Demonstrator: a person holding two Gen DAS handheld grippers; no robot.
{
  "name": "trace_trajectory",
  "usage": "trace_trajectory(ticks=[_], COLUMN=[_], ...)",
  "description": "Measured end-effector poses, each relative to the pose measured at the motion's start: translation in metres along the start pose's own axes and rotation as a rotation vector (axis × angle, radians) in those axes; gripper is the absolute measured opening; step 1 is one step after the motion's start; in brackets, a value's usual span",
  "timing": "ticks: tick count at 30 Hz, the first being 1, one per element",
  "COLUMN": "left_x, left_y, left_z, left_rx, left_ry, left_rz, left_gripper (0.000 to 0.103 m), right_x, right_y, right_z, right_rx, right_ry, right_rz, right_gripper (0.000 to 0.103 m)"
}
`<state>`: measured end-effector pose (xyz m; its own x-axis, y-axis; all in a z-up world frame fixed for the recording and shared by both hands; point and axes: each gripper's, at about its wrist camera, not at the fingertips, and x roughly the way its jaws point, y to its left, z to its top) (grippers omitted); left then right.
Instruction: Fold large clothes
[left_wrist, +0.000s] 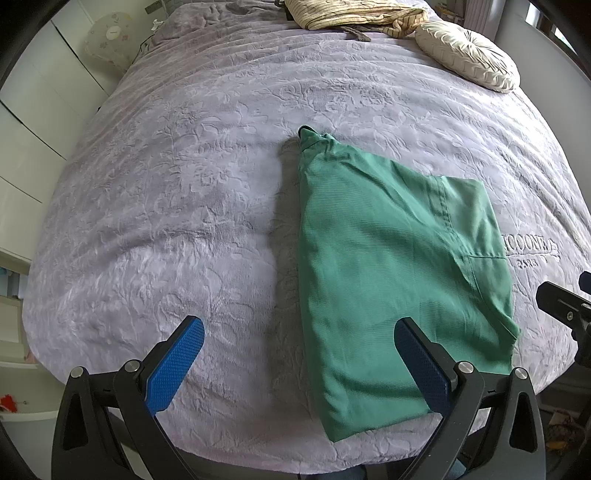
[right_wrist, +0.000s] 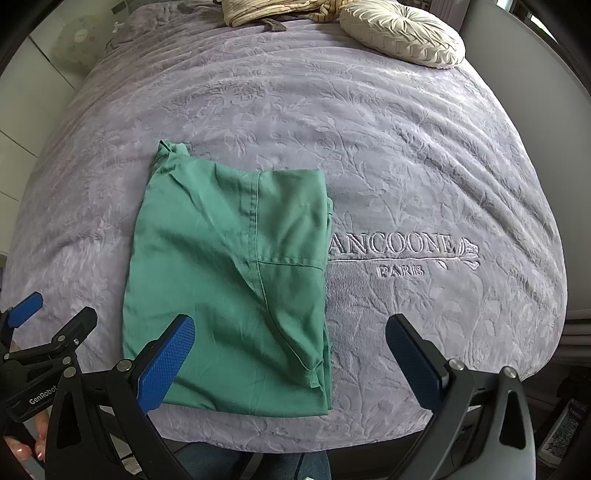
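A green garment (left_wrist: 388, 266) lies folded lengthwise on the lilac bedspread (left_wrist: 184, 184), its collar end away from me and its hem near the bed's front edge. It also shows in the right wrist view (right_wrist: 229, 280). My left gripper (left_wrist: 299, 328) is open and empty, hovering over the garment's near left edge. My right gripper (right_wrist: 291, 328) is open and empty above the garment's near right edge. The left gripper's body shows at the left of the right wrist view (right_wrist: 40, 354).
A cream round cushion (right_wrist: 402, 31) and a striped beige cloth (left_wrist: 354, 14) lie at the bed's far end. White cupboards (left_wrist: 33, 110) stand to the left. Embroidered lettering (right_wrist: 399, 251) marks the bedspread right of the garment.
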<state>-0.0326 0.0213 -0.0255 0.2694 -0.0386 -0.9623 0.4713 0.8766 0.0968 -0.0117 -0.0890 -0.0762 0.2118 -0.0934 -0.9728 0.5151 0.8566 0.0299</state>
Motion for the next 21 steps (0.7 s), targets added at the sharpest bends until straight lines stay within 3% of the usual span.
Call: trace_trajectory(ticks=[21], left_x=[-0.0015], left_y=[0.0041], left_z=[-0.0055], left_rx=[-0.003], left_ry=[-0.011], left_rz=[0.023], left_gripper=[0.103], right_x=[-0.0005], right_y=[0.0043], right_z=[-0.0079], right_rx=[0.009], right_ry=[0.004], right_rz=[0.001], right_gripper=[0.103])
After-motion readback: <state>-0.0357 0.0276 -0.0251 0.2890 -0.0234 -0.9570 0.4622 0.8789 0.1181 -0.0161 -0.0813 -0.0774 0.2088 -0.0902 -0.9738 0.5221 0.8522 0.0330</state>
